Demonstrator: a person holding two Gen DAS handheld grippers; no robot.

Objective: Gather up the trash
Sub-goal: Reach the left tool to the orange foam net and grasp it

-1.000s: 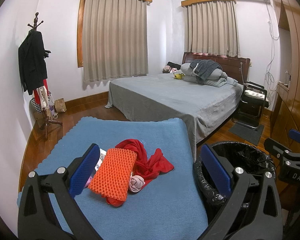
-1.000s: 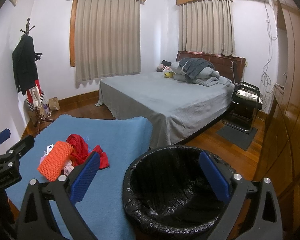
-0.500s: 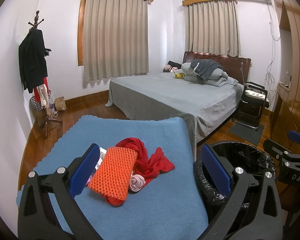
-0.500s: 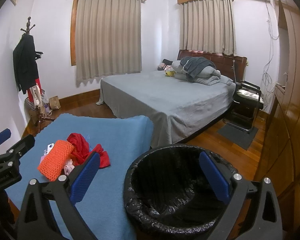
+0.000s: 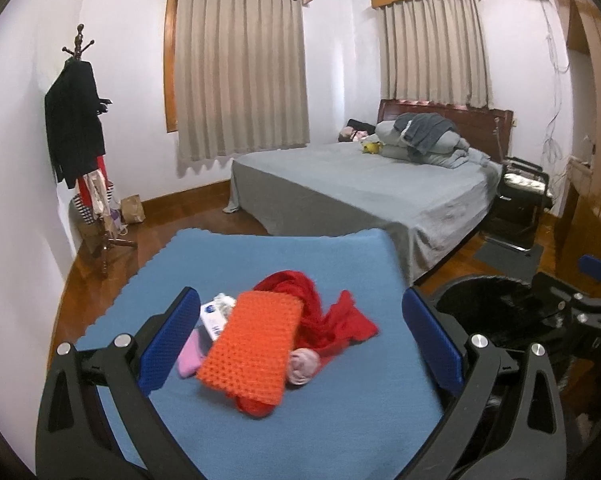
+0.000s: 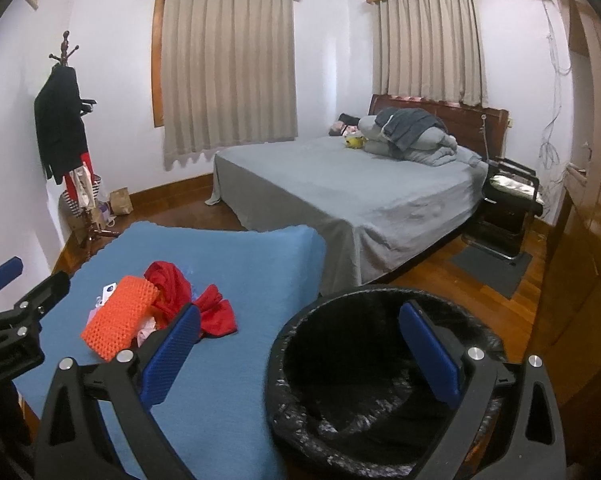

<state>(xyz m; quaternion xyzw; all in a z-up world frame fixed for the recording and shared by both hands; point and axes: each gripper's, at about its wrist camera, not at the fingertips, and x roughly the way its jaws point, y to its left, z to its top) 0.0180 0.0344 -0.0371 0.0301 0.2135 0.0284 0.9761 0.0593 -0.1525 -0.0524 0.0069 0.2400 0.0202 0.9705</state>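
A pile of trash lies on a blue cloth-covered table [image 5: 360, 432]: an orange foam net [image 5: 250, 346], a red crumpled bag [image 5: 328, 320], a pink wad [image 5: 302, 364], a pink piece [image 5: 190, 358] and a white packet [image 5: 214, 316]. My left gripper [image 5: 300, 340] is open, above and short of the pile, its fingers either side. My right gripper [image 6: 300, 350] is open over the rim of a black-lined bin [image 6: 364, 420]. The pile also shows in the right wrist view [image 6: 118, 322]. The bin stands right of the table [image 5: 488, 300].
A grey bed [image 6: 352, 192] stands behind the table. A coat rack [image 5: 80, 140] with clothes is at the left wall. A black chair [image 6: 508, 200] sits beside the bed, wooden wardrobes [image 6: 580, 240] at the right. The floor is wood.
Both views have shifted only slightly. The left gripper has edged a little closer to the pile. Both grippers stay open.
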